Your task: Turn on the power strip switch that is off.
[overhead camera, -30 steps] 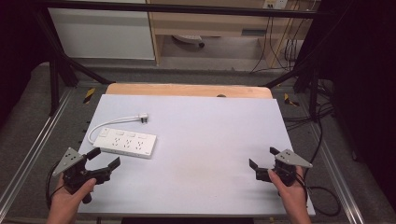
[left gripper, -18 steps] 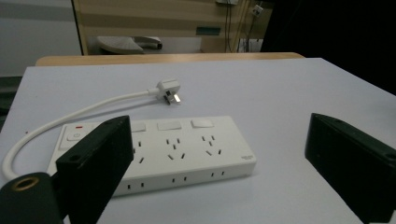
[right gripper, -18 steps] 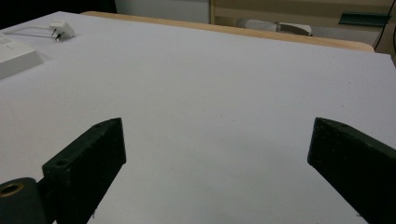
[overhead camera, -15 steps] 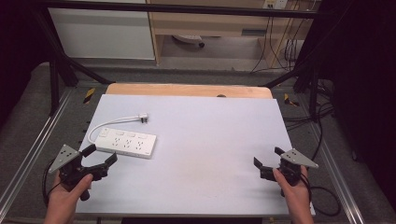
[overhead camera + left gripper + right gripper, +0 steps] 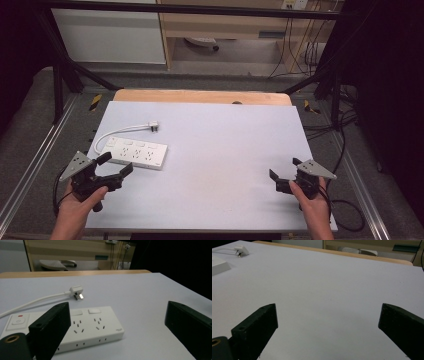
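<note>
The white plastic power strip (image 5: 62, 330) lies flat on the pale surface (image 5: 225, 150), probably light, rigid and smooth. The left tool (image 5: 116, 167), jaws spread, sits just beside it; grip across its narrow sides. The right tool (image 5: 285, 176) hovers spread, well apart.

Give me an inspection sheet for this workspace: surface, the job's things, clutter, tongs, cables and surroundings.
Surface: pale table top, bare apart from the strip; wooden edge at the far side.
Job's things: white power strip lying flat at the left, sockets up, nothing plugged in; its plug lies loose on the table beyond it.
Clutter: nothing seen.
Tongs: left tongs open, pointed at the power strip, not touching it; right tongs open over bare table at the right.
Cables: the strip's white cord curves from its left end to the plug; dark cables on the floor at the right.
Surroundings: metal frame rails, wooden shelving behind.
</note>
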